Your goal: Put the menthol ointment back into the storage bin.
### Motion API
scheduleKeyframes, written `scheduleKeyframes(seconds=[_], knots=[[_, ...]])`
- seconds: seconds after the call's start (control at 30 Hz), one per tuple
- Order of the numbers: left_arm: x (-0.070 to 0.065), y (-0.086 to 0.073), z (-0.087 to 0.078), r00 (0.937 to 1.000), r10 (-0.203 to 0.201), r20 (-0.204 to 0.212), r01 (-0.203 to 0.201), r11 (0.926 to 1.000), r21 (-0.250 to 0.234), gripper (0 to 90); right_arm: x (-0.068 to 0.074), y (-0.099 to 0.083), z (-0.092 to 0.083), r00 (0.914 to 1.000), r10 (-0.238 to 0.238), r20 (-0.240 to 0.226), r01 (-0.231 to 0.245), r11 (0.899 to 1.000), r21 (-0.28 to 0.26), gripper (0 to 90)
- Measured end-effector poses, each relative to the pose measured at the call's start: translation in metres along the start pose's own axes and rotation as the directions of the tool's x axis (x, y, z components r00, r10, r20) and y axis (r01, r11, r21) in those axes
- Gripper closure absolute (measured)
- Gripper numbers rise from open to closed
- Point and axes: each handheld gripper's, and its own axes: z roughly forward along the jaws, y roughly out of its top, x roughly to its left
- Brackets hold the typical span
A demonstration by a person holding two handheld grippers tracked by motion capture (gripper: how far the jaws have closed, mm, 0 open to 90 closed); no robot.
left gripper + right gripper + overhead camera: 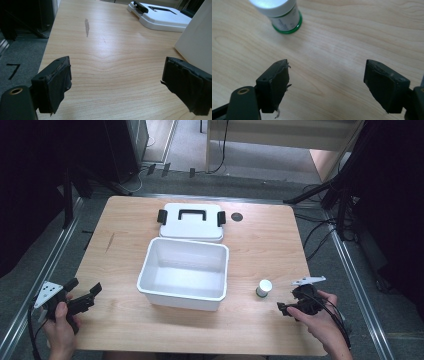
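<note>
- At the counter's [260, 330] middle sat a white bin [184, 272], open and with nothing inside, its long side toward the person.
- Just behind the bin, touching or nearly so, lay its white lid [191, 221] flat, black handle up, a black latch at each end.
- Right of the lid, a small dark round spot [236, 216] showed on the wood, apart from the lid.
- Near the bin's front right corner stood a small white bottle [263, 288] with a green base, upright, clear of the bin wall.
- Left claw [86, 296] was held in the person's left hand [61, 327] at the counter's front left corner, jaws spread wide, holding nothing. Its own view showed bare wood between the pads, the bin wall [197, 42] at the right edge and the lid [160, 17] farther off.
- A dark streak [87, 27] marked the wood ahead of the left claw.
- Right claw [286, 309] was held in the right hand [320, 322] at the front right, jaws spread, holding nothing.
- From the right gripper view, the bottle [283, 15] stood ahead and left of the open jaws, near but not between them, white cap up.
</note>
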Motion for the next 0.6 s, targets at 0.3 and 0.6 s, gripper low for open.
scheduleKeyframes(seconds=[0.3,0.6], knots=[[0.001,0.0,0.001,0.9999,-0.003,0.011,0.003,1.0,0.008,9.6,0.015,0.02,0.013,0.9961,-0.086,-0.019,0.088,0.98,0.18,23.5],[0.0,0.001,0.001,0.9998,0.011,0.015,-0.011,0.9997,0.02,9.7,0.028,0.044,0.021,0.9918,-0.112,-0.062,0.125,0.948,0.292,24.5]])
